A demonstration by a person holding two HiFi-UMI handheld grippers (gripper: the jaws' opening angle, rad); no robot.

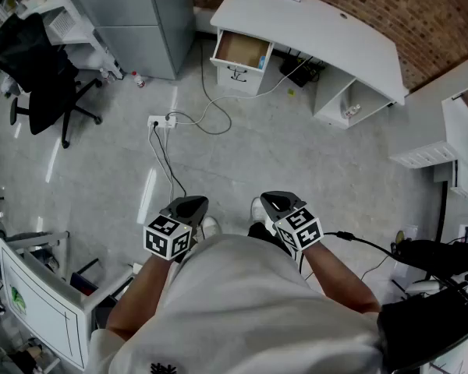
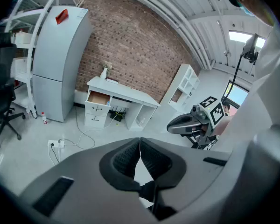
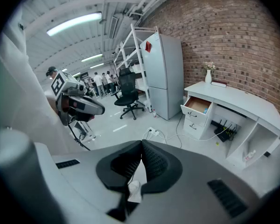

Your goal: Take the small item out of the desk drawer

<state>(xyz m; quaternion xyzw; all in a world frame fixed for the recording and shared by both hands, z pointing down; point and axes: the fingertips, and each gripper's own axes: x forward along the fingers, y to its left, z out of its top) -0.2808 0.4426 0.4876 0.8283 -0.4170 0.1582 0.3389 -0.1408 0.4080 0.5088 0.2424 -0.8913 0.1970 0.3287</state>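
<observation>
I hold two tongs, the left tongs [image 1: 192, 203] and the right tongs [image 1: 275, 201]. Both are closed on nothing, side by side, well short of the one white table [image 1: 327, 22]. Under the table's left end sit two drawers: the upper drawer [image 1: 242, 51] is pulled open and the lower drawer [image 3: 194, 126] is shut. One small bluish item [image 1: 261, 61] lies in the open drawer's right corner. One power strip [image 1: 161, 121] lies on the floor before the table, and one grey fridge [image 1: 140, 14] stands to its left.
</observation>
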